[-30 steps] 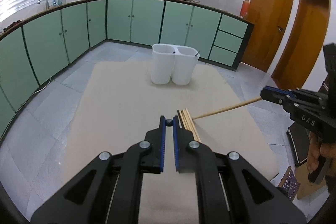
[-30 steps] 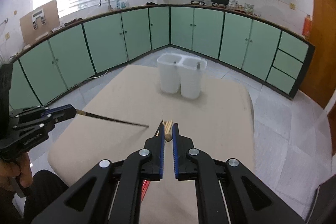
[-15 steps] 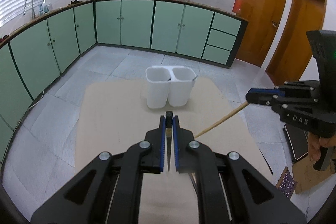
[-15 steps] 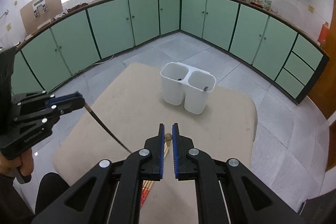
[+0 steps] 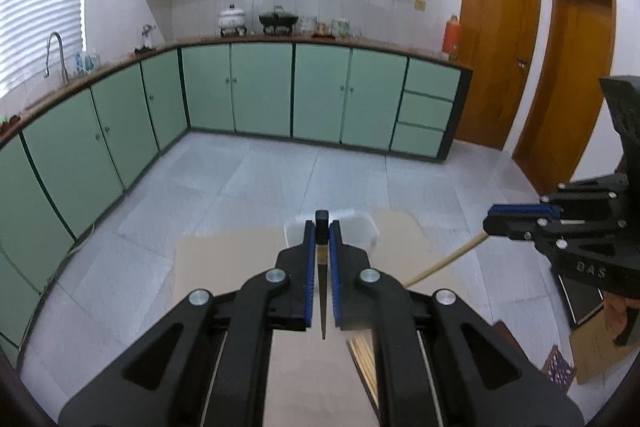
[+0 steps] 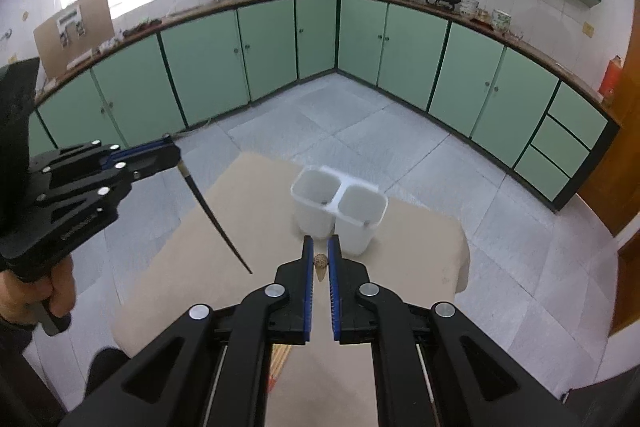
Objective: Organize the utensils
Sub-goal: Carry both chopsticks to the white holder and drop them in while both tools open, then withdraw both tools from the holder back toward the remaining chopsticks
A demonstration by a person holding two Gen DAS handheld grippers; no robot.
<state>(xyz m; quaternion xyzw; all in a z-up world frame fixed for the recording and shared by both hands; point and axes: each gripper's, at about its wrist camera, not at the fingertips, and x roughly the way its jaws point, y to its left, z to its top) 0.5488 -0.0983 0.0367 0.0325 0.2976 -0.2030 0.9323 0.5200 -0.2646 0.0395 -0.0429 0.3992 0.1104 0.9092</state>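
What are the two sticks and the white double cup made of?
The pale chopstick looks like bare wood or bamboo: tan and matte. The dark chopstick could be lacquered wood or plastic; it is nearly black and smooth. The white double holder seems to be plastic: thin, even, slightly see-through walls.

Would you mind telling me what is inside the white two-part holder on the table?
In the white holder, each compartment shows one small dark utensil tip near its rim: one left, one right. The walls hide the rest of both, and the bottoms are not visible.
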